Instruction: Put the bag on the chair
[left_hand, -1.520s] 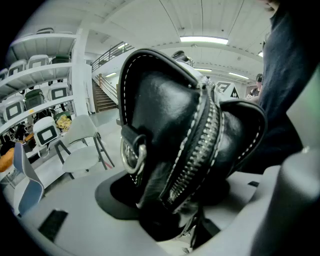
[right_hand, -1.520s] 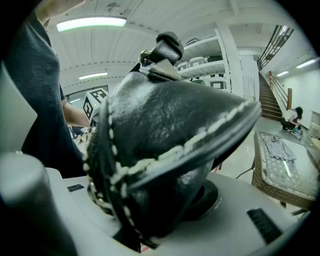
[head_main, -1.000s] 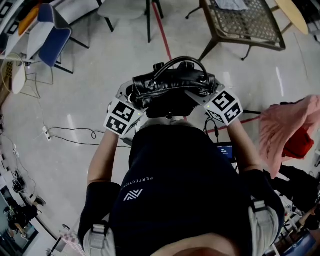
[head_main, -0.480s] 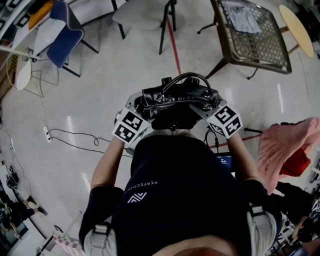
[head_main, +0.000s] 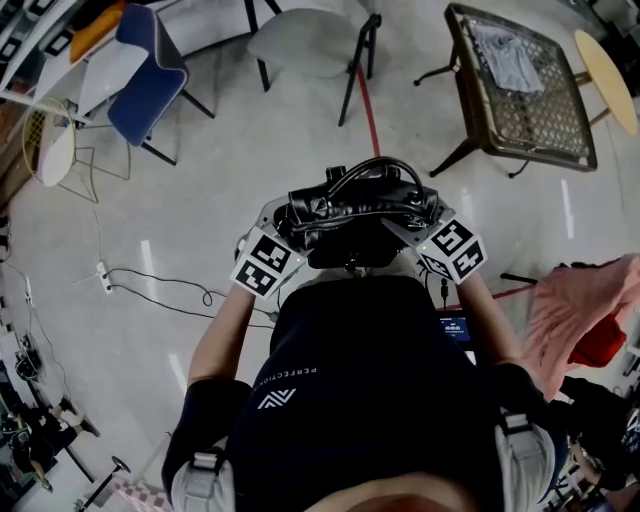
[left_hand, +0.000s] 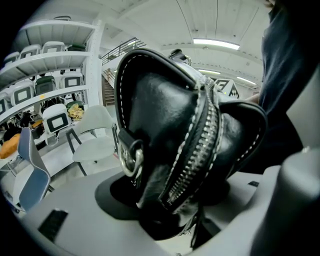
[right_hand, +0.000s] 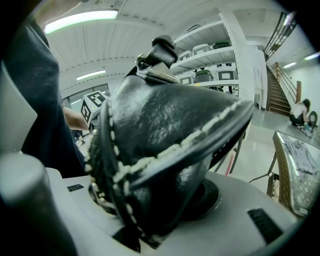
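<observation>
The left hand-held gripper (left_hand: 170, 220) is clamped, jaws partly apart, on one end of a black stitched-leather handbag (head_main: 355, 205). The right hand-held gripper (right_hand: 150, 220) is clamped the same way on the other end. The handbag hangs between them in front of the person's chest, above the floor. Its long axis runs side to side, zip and looped handle uppermost. White lettering on the person's dark top (head_main: 350, 400) appears to read PERFECTION.

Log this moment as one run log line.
phase: carry | bag: off floor | left gripper: shut on bag | right gripper: shut on bag | grey chair: ahead, bag not on it
</observation>
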